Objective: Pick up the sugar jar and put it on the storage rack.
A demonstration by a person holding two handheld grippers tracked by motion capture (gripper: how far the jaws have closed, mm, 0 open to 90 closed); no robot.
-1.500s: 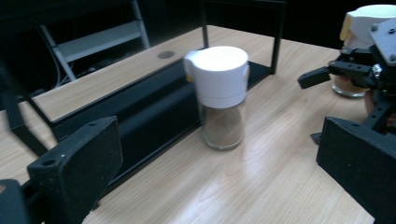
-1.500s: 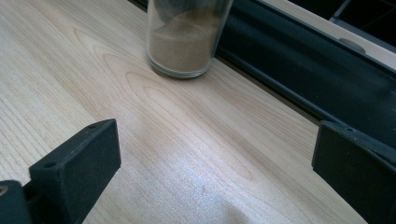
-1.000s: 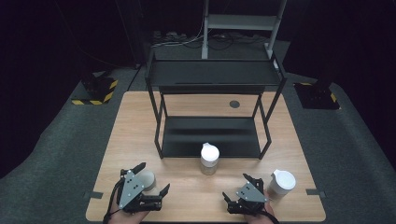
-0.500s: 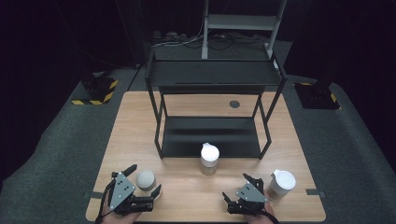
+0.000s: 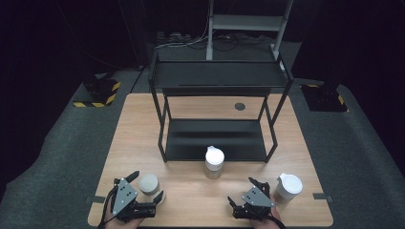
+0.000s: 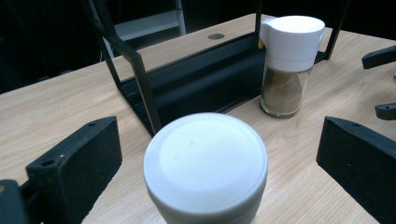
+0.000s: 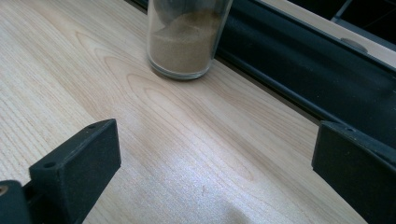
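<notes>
Left claw (image 5: 146,191) is sitting at the near-left corner of the worktop (image 5: 143,124), jaws spread wide around the grey-lidded jar (image 5: 149,184). Jar is standing upright between the jaws, not touching either one in the left gripper view; clear gaps are showing on both sides of the lid (image 6: 205,156). So the claw is straddling the jar, not gripping it.

Right claw (image 5: 244,191) is resting near-right on the worktop, jaws wide open and holding nothing. Bare wood is showing between its jaws in the right gripper view.

Spice jar (image 5: 214,161) with a white cap is standing upright mid-worktop, just in front of the rack's (image 5: 217,83) lower shelf (image 5: 215,138). It is sitting to the far right of the grey-lidded jar, well apart from it. Brown powder is filling its lower part (image 7: 186,44). Right claw is pointing toward it, with a stretch of worktop between.

White-lidded cup (image 5: 288,187) is standing just right of the right claw, beside it; can't tell whether they're touching.

Black two-tier rack is standing on the far half of the worktop, both shelves looking bare.
</notes>
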